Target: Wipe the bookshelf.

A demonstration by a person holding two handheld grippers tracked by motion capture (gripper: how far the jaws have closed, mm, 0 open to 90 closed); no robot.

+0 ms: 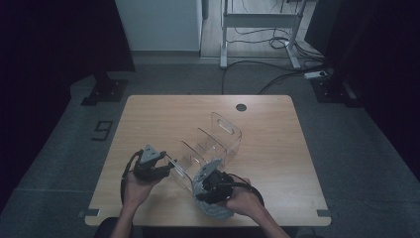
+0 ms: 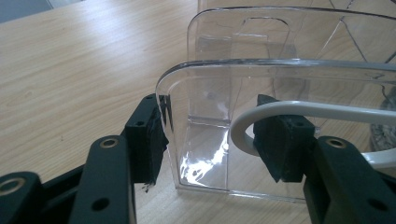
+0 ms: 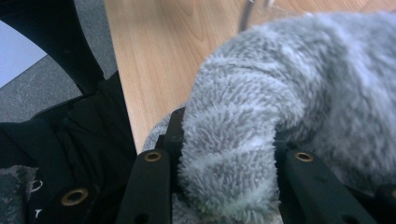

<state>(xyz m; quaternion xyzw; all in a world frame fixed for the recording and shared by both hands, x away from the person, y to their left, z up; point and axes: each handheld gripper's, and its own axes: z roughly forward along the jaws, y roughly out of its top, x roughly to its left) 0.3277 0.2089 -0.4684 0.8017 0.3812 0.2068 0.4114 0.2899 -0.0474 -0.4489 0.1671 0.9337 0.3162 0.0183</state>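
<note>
I am steadying the clear organizer (image 1: 210, 148) in my left fingers (image 2: 149, 133) while my right fingers (image 3: 170, 135), nearer its open end, are clamping the grey fluffy cloth (image 3: 289, 107), the bin lying just ahead.

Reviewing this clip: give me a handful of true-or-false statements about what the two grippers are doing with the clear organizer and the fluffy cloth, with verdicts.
1. The left gripper has its jaws on either side of a wall of the clear plastic organizer. True.
2. The right gripper is shut on a grey fluffy cloth. True.
3. The organizer is packed with books. False: its compartments look empty.
4. The cloth is bright red. False: it is grey.
5. The organizer stands on a wooden table. True.
6. The left gripper holds the cloth. False: the cloth sits in the right gripper, at the near end of the organizer.
</note>
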